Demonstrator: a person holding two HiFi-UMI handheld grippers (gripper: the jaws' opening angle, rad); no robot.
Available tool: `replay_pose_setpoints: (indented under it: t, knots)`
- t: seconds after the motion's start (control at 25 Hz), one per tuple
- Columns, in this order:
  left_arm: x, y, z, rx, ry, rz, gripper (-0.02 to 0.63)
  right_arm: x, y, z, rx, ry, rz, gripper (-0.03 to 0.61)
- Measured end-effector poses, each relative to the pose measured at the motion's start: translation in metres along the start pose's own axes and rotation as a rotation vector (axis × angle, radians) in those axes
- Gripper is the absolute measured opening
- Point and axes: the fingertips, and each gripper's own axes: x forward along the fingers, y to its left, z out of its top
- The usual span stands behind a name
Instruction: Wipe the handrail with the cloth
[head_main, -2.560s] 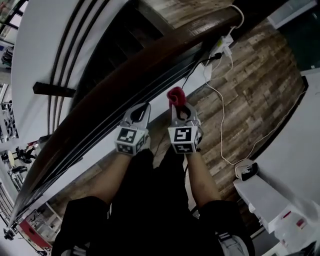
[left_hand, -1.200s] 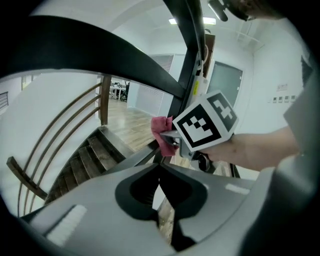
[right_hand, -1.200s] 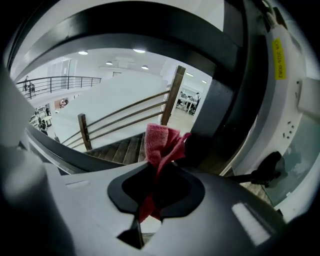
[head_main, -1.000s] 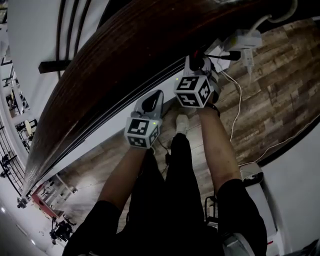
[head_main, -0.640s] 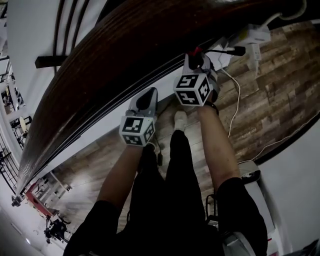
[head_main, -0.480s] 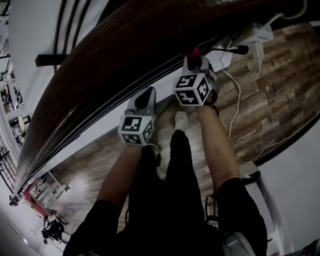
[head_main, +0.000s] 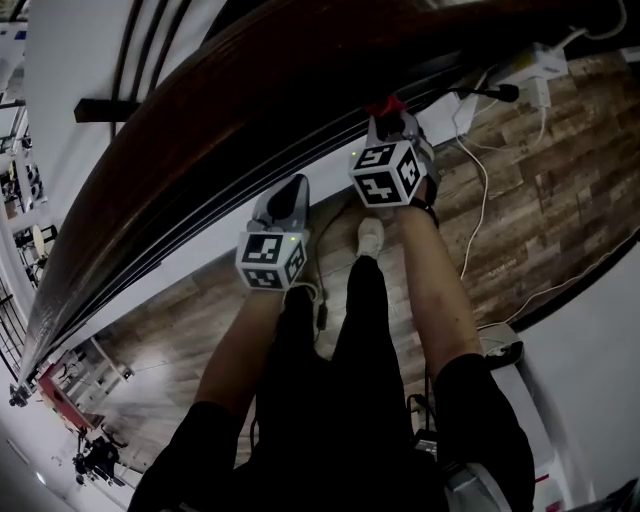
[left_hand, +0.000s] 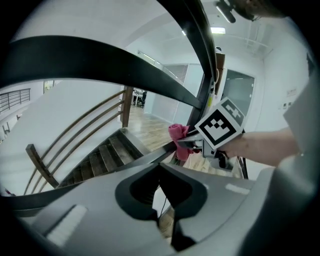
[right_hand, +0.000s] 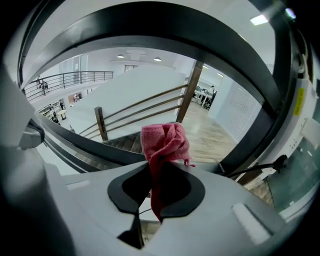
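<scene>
Beside the dark wooden handrail (head_main: 220, 110), right tool (head_main: 388, 114) pinches a bunched red cloth (right_hand: 164, 142), held up at the rail's lower edge. Left tool (head_main: 290, 192) sits lower, jaws pressed together, nothing between.

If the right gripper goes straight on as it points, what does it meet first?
Most likely the dark bar just below the wooden handrail. The red cloth in the right gripper leads and looks almost against it. Depth is unclear.

Cloth (right_hand: 165, 142) in right tongs (head_main: 388, 118) at handrail's (head_main: 250, 110) near edge; left tongs (head_main: 288, 190) leftward, nearer the person.
</scene>
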Motion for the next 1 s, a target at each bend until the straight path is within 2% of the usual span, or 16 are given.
replay_pose_setpoints:
  t: [0.2, 1.0]
  knots:
    - [-0.014, 0.015, -0.008, -0.043, -0.024, 0.048, 0.000, 0.000, 0.031, -0.002, -0.084, 0.016, 0.043, 0.041]
    - [-0.067, 0.064, -0.029, -0.148, -0.082, 0.170, 0.000, -0.003, 0.102, 0.010, -0.211, 0.052, 0.146, 0.041]
